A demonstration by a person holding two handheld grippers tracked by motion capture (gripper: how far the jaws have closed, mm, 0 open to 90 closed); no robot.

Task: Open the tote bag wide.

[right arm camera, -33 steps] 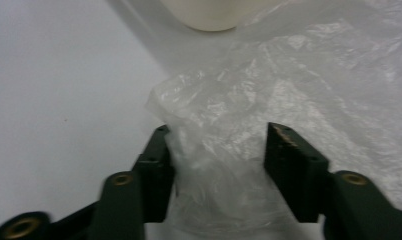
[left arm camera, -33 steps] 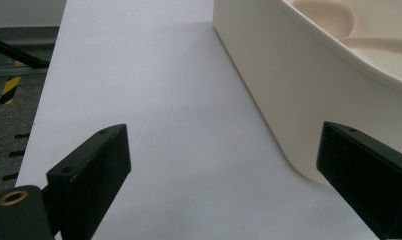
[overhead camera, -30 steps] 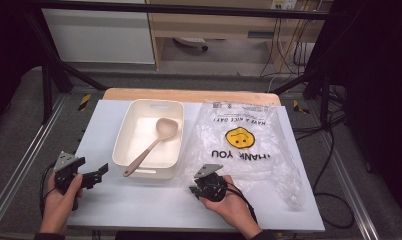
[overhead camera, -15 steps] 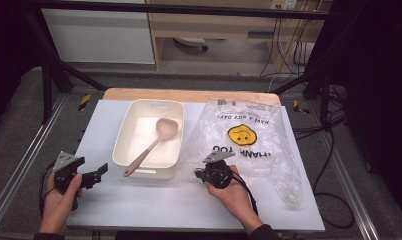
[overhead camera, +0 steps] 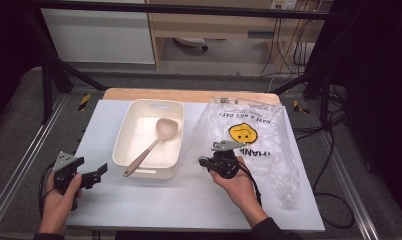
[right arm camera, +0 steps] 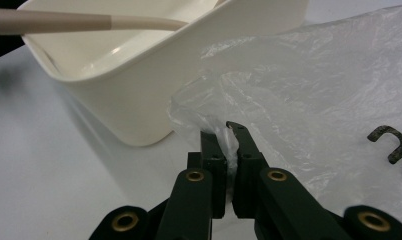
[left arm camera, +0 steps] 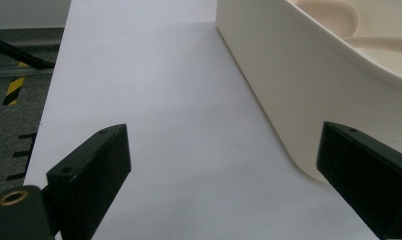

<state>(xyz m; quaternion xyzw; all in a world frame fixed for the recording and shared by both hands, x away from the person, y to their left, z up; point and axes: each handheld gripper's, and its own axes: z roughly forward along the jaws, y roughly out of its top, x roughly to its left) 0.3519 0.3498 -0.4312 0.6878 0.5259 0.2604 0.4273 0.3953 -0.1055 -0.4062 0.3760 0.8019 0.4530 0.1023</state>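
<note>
A clear plastic bag (overhead camera: pixel 259 132) printed with a yellow smiley face lies on the right of the table. My right gripper (overhead camera: pixel 205 162) is shut on the bag's near left edge, just right of the white tub (overhead camera: pixel 148 115). In the right gripper view the jaws (right arm camera: pixel 229 145) pinch a bunched fold of the bag (right arm camera: pixel 314 95), lifted a little off the table. A beige spoon (overhead camera: pixel 154 142) lies in the tub, its handle over the near rim. My left gripper (overhead camera: pixel 100 174) stands open at the front left, beside the tub (left arm camera: pixel 289 90), with nothing between its jaws (left arm camera: pixel 224 170).
The white table top (overhead camera: pixel 189 200) reaches to the front edge. A metal frame rail (overhead camera: pixel 19 165) runs along the left side, and cables (overhead camera: pixel 334 150) trail on the floor at the right.
My right gripper has moved away from the front edge and upward, with the bag's left edge pinched and rising with it. The left gripper has stayed in place.
</note>
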